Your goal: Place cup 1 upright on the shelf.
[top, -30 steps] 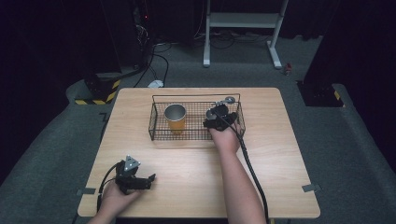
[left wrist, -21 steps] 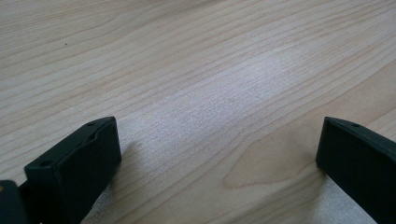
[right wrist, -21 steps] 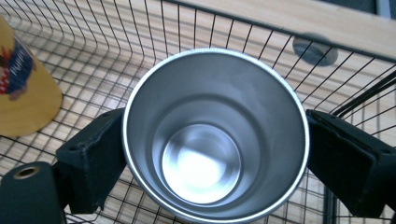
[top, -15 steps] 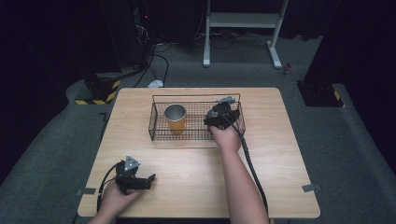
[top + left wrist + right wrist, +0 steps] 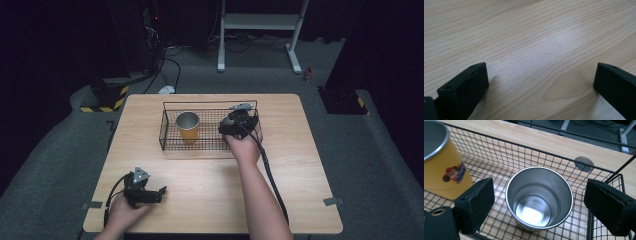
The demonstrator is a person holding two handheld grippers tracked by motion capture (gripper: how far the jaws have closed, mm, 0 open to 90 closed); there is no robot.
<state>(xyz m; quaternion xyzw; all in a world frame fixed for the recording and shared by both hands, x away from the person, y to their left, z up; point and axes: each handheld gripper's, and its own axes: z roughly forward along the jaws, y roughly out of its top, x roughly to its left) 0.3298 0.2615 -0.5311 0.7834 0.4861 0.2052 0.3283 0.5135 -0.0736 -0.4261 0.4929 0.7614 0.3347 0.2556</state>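
A steel cup (image 5: 539, 198) stands upright in a black wire basket (image 5: 170, 142), directly between the wide-apart jaws of the right gripper (image 5: 539, 206), which touch nothing. A yellow cup (image 5: 441, 162) stands just beyond the gripper's left jaw. Well apart, near the table's (image 5: 300, 165) front edge, the left gripper (image 5: 541, 87) rests with jaws spread over bare wood.

Pale wooden worktop (image 5: 300, 165) on grey carpet floor (image 5: 380, 165), lit from above. Dark all around beyond. White metal stand (image 5: 260, 22) at far centre, tangled cables (image 5: 167, 60) at far left, yellow-and-black striped block (image 5: 102, 102) near the worktop's far left corner.
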